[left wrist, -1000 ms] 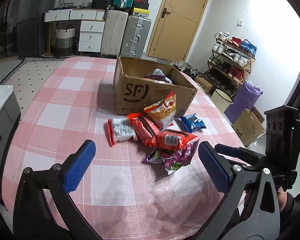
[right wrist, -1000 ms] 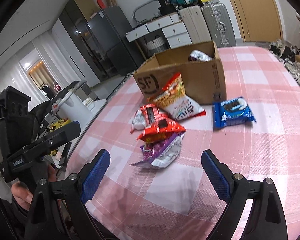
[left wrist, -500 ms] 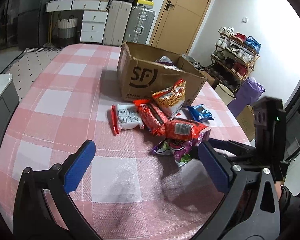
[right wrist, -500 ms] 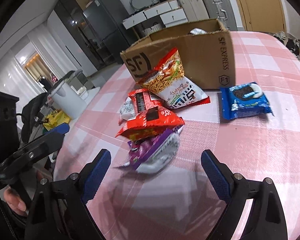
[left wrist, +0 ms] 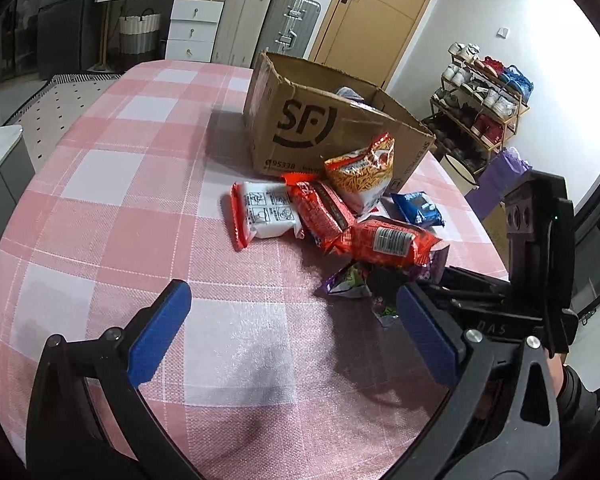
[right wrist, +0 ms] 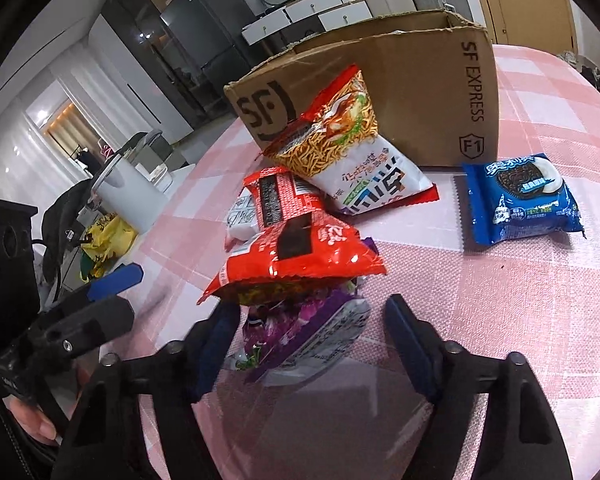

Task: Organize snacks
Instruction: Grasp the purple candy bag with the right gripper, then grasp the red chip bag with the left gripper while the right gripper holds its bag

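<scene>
A pile of snack packs lies on the pink checked tablecloth (left wrist: 112, 208) in front of an open cardboard box (right wrist: 420, 80). At the near end of the pile a purple bag (right wrist: 316, 328) sits under a red bag (right wrist: 300, 256). My right gripper (right wrist: 310, 336) has its jaws either side of the purple bag and they are closing; the right pad still stands clear of it. A noodle bag (right wrist: 340, 140) leans on the box, and a blue cookie pack (right wrist: 520, 196) lies apart. My left gripper (left wrist: 294, 328) hangs open and empty over bare cloth, just left of the pile.
A white-and-red pack (left wrist: 264, 212) and another red pack (left wrist: 324, 212) lie at the pile's left. The box (left wrist: 320, 128) holds at least one snack. The table edge curves close on the right, with a shoe rack (left wrist: 484, 92) beyond. Suitcases (left wrist: 268, 20) and drawers line the far wall.
Both grippers have sunk toward the table and come closer to the pile. The right gripper's jaws have narrowed and now straddle the purple bag.
</scene>
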Motion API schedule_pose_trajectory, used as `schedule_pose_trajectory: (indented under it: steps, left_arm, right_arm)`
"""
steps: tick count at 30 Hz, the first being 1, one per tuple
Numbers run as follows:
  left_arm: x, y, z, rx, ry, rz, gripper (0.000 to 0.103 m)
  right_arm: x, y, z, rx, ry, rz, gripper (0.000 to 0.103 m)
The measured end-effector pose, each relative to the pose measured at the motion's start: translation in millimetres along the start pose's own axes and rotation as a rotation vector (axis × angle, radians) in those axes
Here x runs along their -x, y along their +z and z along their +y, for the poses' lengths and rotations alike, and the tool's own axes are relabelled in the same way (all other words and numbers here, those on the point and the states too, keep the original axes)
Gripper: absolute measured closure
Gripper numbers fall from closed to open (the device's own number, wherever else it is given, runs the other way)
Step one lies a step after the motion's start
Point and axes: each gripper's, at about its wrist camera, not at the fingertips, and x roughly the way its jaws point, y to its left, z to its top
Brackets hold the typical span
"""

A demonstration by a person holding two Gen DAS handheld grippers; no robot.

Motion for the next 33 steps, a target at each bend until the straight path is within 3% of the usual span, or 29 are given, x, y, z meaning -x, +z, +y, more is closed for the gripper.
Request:
schedule_pose_trajectory:
  steps: [3,11,21,33]
  left_arm:
    - [-2,0,-1,-0.003,0.004,0.003,0.001]
    - [-1,1,-5,-0.009,0.012,0.010,0.001]
    - [-8,-2,-15,-0.026,0.015,0.036,0.001]
    - [-26,-3,-29,-0.053,0.006,0.085,0.001]
  right_arm:
    - [-2,-1,-2,0.002,0.025,0.011,0.046]
    - [13,-14,-8,-0.010,0.081,0.004,0.062]
    - [47,-31,-36,-0.112,0.115,-0.072,0.064]
    - [72,-35,-48,-0.123,0.123,-0.133,0.068]
